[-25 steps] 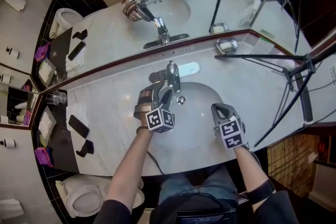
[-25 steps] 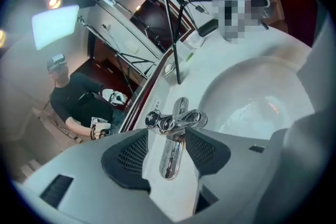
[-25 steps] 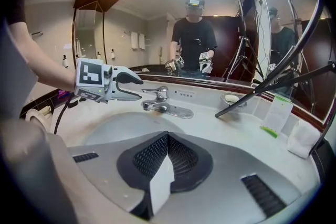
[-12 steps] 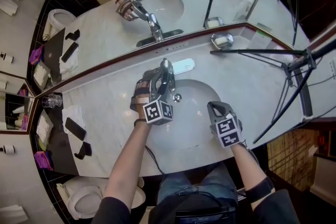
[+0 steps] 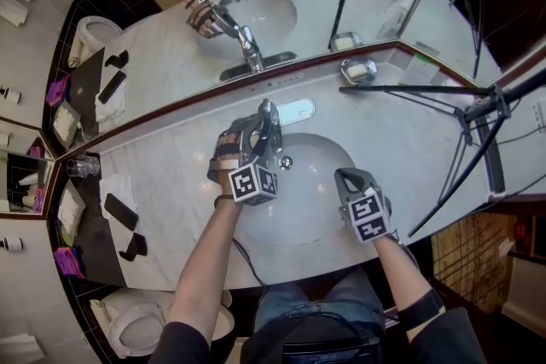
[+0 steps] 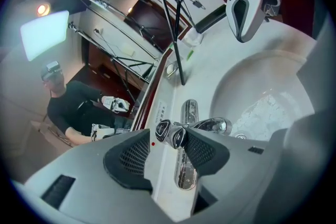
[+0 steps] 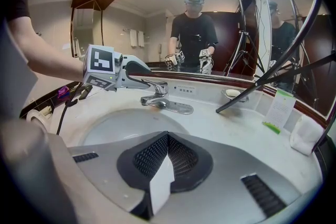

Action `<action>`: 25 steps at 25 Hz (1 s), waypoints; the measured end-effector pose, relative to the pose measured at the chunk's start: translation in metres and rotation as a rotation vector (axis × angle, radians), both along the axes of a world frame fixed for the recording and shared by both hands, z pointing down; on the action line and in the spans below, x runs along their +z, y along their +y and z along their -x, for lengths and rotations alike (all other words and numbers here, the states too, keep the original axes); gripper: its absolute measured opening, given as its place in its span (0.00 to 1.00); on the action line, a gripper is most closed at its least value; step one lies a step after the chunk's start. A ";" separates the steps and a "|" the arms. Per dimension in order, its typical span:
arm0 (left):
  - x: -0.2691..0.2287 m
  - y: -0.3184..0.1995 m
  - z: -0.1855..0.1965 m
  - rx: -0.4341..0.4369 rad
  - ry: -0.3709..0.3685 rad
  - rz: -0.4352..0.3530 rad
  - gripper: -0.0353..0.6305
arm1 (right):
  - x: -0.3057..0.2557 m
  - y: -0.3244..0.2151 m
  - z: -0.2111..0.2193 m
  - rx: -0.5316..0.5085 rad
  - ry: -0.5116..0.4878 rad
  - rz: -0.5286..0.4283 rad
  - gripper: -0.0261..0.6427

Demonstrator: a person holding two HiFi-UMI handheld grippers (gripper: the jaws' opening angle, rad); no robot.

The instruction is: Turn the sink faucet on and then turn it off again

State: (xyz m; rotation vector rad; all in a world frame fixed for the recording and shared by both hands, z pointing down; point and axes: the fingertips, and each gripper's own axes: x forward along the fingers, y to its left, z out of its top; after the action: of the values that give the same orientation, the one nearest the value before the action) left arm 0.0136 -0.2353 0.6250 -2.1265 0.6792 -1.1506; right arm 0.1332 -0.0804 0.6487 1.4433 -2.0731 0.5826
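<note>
The chrome faucet stands behind the white basin. My left gripper reaches over the basin to it. In the left gripper view the faucet's handle lies between the jaws of the left gripper. The right pad touches the handle and the left pad stands clear of it. These jaws have just been closing a little and are still open. A rippled wet patch shows under the spout. My right gripper hovers over the basin's right side, shut and holding nothing.
A mirror runs behind the counter and repeats the scene. A soap dish and black tripod legs stand at the right. A glass and dark items lie on the left counter. A toilet sits lower left.
My left gripper has moved a little further in around the faucet handle and its jaws have narrowed slightly. The right gripper has stayed where it was.
</note>
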 end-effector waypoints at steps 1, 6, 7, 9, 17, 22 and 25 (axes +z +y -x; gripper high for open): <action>-0.002 -0.003 0.000 -0.008 0.012 -0.002 0.36 | -0.001 -0.001 0.000 -0.002 0.001 -0.002 0.07; -0.022 -0.024 -0.009 -0.026 0.035 0.005 0.36 | -0.006 -0.006 -0.002 -0.001 0.000 -0.011 0.07; -0.023 -0.025 -0.010 -0.025 0.033 0.012 0.36 | -0.007 -0.006 -0.002 0.000 -0.001 -0.012 0.07; -0.022 -0.025 -0.008 -0.025 0.032 0.020 0.36 | -0.008 -0.007 -0.002 -0.003 -0.001 -0.014 0.07; -0.025 -0.031 -0.009 -0.043 0.046 0.052 0.37 | -0.014 -0.006 -0.006 0.003 0.003 -0.021 0.07; -0.025 -0.031 -0.009 -0.061 0.059 0.065 0.37 | -0.014 -0.001 -0.006 0.005 0.005 -0.018 0.07; -0.024 -0.028 -0.006 -0.078 0.053 0.072 0.37 | -0.014 0.003 -0.003 0.005 0.000 -0.015 0.07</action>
State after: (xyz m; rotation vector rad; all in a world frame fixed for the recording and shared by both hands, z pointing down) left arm 0.0195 -0.2634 0.6006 -2.2148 0.7609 -1.1804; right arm 0.1360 -0.0778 0.6350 1.4569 -2.0789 0.5699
